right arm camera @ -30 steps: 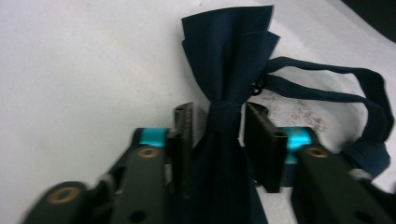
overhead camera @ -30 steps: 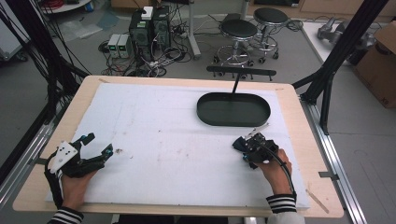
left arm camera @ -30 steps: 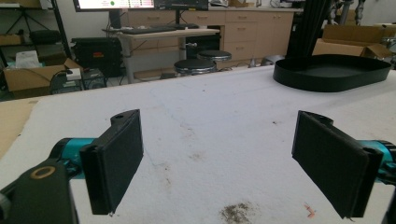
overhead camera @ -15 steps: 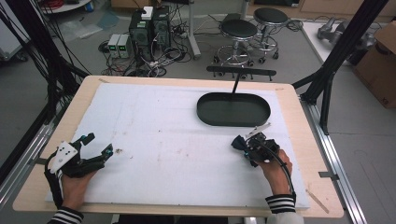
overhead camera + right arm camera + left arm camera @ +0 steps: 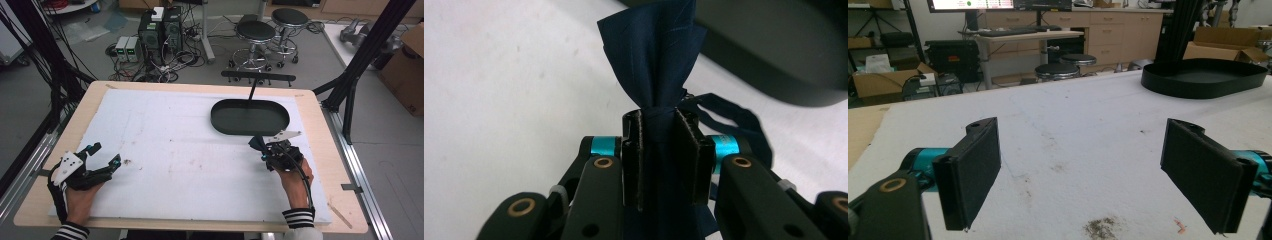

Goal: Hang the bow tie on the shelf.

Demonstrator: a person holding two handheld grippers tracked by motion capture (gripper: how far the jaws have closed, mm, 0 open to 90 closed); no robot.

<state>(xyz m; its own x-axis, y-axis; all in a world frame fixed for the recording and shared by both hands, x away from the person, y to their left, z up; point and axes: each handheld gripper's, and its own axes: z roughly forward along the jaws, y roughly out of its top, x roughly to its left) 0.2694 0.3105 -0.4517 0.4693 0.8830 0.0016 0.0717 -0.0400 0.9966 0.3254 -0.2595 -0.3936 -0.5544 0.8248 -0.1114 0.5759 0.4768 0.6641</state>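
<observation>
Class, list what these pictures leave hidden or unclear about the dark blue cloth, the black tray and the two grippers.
- Dark blue cloth: right gripper view, its lower part is hidden between the shut jaws; in the high view it is too small to identify.
- Black tray: left gripper view, its right end is cut off by the picture edge.
- Left gripper: high view, too small to show its pads.

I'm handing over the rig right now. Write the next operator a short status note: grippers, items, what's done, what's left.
Right gripper: shut on the dark blue cloth, bunched between its jaws, held just short of the black tray.
Left gripper: open, holding nothing, low over the white mat at the near left.
Done: cloth picked up.
Left: probably carry the cloth over the tray's near rim and release it inside; the tray looks empty.
</observation>
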